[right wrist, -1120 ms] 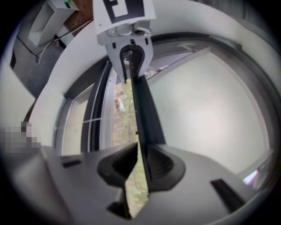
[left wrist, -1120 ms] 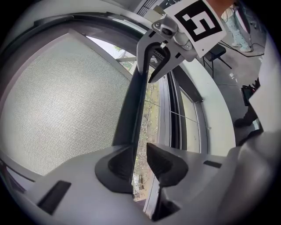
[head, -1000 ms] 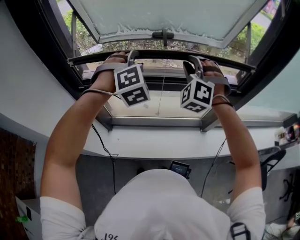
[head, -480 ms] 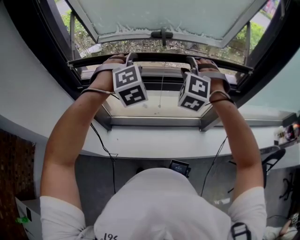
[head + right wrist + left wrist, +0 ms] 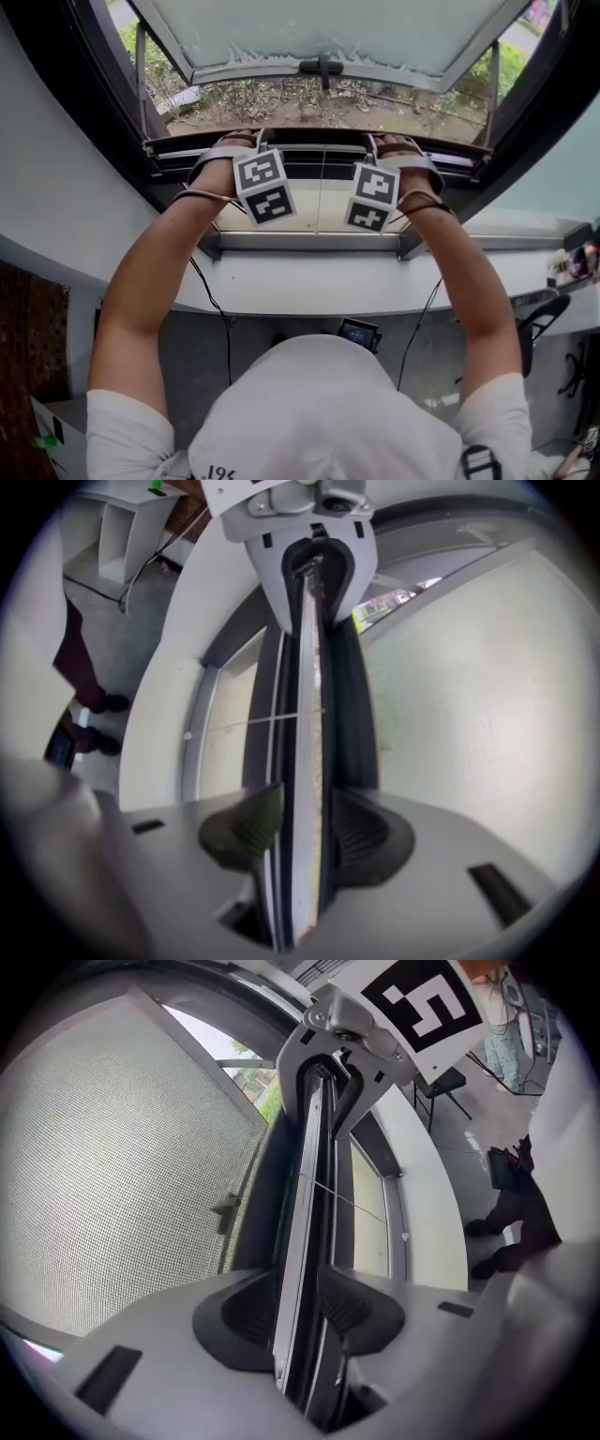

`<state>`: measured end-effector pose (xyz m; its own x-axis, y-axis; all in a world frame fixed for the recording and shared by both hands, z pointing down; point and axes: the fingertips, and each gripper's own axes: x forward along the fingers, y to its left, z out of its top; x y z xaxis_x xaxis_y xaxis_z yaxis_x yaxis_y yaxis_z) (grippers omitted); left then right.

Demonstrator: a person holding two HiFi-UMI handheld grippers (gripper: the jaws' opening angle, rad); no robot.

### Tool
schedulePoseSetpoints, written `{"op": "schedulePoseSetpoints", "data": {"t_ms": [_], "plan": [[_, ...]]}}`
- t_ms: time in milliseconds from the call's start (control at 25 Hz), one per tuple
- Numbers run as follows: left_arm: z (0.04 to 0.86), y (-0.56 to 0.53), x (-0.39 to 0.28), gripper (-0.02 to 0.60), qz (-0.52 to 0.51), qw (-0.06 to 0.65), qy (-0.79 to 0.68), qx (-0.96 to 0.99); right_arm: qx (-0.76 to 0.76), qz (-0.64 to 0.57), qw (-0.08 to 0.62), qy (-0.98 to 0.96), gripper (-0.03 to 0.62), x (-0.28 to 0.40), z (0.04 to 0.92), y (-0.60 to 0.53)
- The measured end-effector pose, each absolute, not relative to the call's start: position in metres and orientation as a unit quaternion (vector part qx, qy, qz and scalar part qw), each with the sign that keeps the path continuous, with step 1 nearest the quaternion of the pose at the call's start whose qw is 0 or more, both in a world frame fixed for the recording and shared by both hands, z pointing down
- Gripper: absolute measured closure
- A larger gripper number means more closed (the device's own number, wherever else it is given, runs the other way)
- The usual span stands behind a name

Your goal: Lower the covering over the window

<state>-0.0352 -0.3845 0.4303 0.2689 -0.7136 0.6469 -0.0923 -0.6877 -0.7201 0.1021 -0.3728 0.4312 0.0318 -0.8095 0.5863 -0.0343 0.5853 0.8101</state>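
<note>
Blind nearly down: my left gripper (image 5: 302,1312) and right gripper (image 5: 302,832) straddle the bar (image 5: 319,159), which hangs level a little above the sill (image 5: 309,281). Both sets of jaws have just been opening. The bar sits between the pads, which look slackened off it rather than clamped. To finish well, I judge I should close on the bar again, keep both ends at one height over the sill and bring it down evenly — letting go only once it rests there.
</note>
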Motion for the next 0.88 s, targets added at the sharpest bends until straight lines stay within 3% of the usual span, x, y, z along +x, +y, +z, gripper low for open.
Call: {"op": "schedulePoseSetpoints", "data": {"t_ms": [400, 880], "plan": [[0.452, -0.38, -0.034, 0.416, -0.551, 0.268, 0.253, -0.749, 0.325, -0.275, 0.641, -0.639, 0.394, 0.102, 0.453, -0.369], [0.489, -0.378, -0.035, 0.41, -0.563, 0.249, 0.241, -0.751, 0.312, -0.249, 0.651, -0.646, 0.389, 0.101, 0.489, -0.366]]}}
